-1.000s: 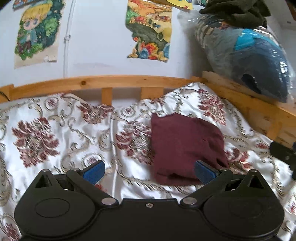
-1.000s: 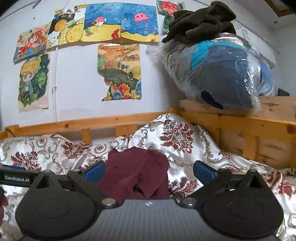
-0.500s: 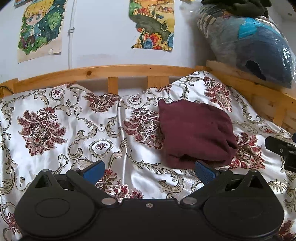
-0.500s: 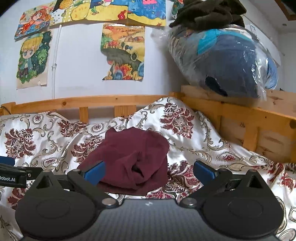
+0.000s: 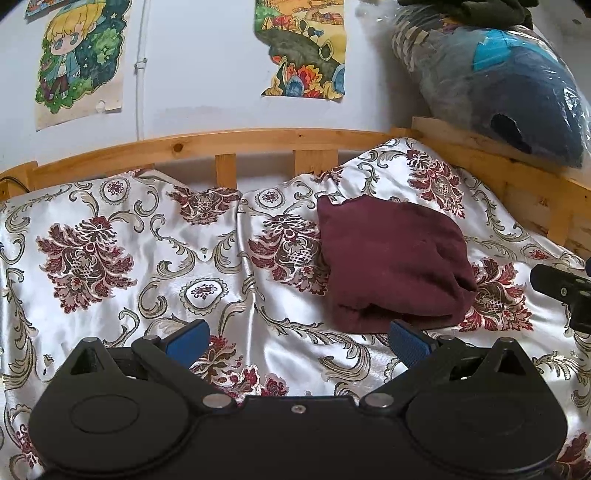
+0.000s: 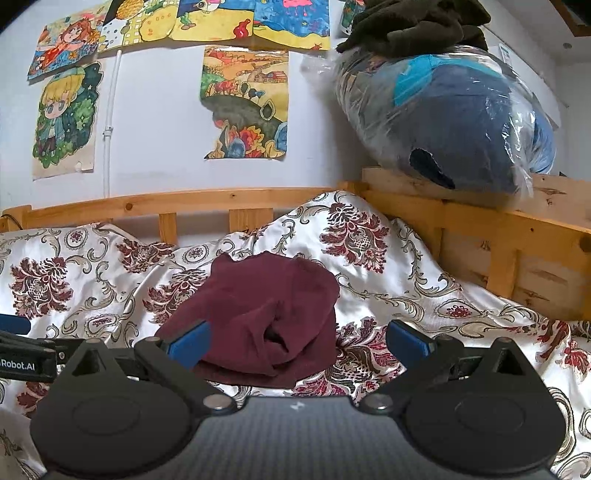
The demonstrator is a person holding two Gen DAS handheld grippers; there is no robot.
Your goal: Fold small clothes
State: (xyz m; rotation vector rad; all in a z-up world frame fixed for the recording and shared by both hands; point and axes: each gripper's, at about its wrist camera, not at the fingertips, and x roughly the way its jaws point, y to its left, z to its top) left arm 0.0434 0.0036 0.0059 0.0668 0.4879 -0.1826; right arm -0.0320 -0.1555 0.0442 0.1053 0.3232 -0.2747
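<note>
My left gripper hangs released over the bed. The garment, right of centre in that view, lies folded, soft and light on slippery satin; I'd pinch its near edge. My right gripper, fingers spread and empty, faces it at lower centre.

A satin bedspread with dark red floral medallions covers the bed, framed by a wooden rail. Cartoon posters hang on the white wall. A plastic-wrapped blue bundle rests on the wooden ledge, dark cloth piled on top.
</note>
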